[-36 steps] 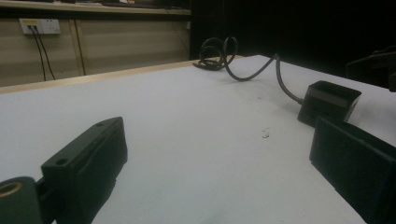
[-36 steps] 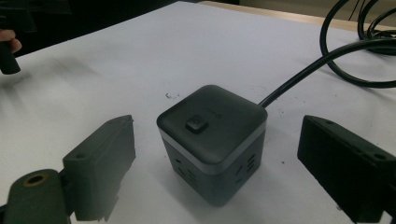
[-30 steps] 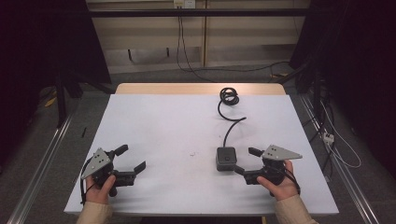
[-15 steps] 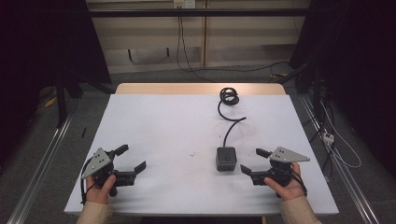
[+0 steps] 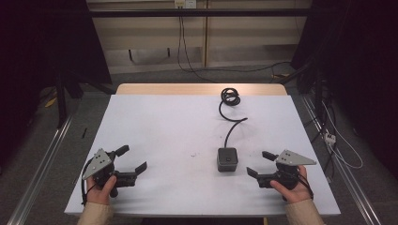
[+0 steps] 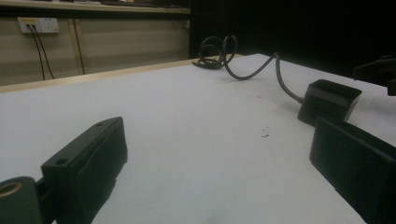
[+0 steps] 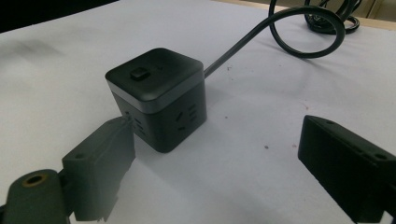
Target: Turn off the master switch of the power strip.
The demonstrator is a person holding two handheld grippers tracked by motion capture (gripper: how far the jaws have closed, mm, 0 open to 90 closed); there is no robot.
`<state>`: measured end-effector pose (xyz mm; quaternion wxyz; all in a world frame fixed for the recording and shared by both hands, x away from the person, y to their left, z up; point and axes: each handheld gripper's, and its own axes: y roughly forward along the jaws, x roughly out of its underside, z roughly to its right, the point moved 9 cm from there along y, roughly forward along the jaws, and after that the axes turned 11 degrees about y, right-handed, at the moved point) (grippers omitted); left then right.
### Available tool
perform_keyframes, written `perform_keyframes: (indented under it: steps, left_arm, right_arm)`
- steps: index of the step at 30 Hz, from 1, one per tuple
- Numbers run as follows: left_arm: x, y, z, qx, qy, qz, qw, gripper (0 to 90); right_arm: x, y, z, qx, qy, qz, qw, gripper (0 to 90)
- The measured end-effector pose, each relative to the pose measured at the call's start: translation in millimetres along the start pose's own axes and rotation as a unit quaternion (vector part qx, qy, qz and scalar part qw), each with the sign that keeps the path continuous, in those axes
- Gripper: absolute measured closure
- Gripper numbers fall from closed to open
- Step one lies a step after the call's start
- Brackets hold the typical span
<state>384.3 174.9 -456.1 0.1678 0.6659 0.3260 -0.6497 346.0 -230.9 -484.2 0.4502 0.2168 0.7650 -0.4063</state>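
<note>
High view: white tabletop [image 5: 178, 131] with a black power cube [image 5: 227, 159] right of centre, near the front edge.
Power cube: upright, button on top, resting on the tabletop; its cord [image 5: 231, 117] runs far to a coil.
Right claw [image 5: 262, 164]: spread wide, empty, just right of the cube and apart from it.
Left claw [image 5: 131, 158]: spread wide, empty, at the near left, well apart from the cube.
Right gripper view: cube [image 7: 156, 98] sits just beyond the left jaw.
</note>
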Motion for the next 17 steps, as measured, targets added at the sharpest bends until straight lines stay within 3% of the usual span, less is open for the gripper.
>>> perform_keyframes:
  steps: [17]
  left_arm:
    - [0.8,1.8,-0.3,0.001,-0.002,-0.003,1.0,4.0]
  right_arm:
    - [8.6,-0.3,5.3,0.013,0.005,-0.013,0.9998,9.1]
